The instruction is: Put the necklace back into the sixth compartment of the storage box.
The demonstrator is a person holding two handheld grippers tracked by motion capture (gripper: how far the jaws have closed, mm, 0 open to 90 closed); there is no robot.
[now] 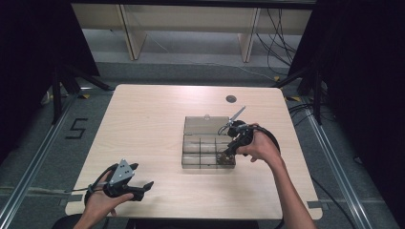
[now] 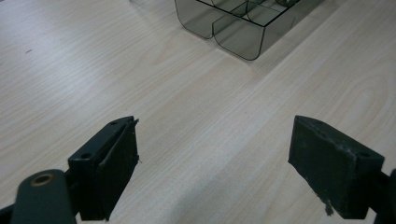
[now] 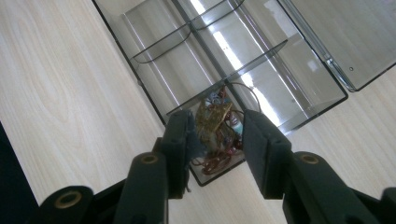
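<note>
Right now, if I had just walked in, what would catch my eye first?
Probably the clear compartment box mid-table, lid open, with the right gripper poised over a tangle of gold and reddish trinkets in its corner cell. Then the left gripper, jaws wide over bare table, and scissors behind the box.

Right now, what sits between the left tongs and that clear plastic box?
Nothing: bare wooden table lies between the open left tongs and the compartment box, as the left gripper view shows.

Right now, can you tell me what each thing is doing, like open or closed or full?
Clear box: lid open, lying flat behind it.
Jewellery tangle: lying in one corner compartment; the other compartments look empty.
Scissors: lying on the table by the lid, blades closed.
Left gripper: open wide, holding nothing.
Right gripper: partly open, jaws either side of the tangle.
</note>
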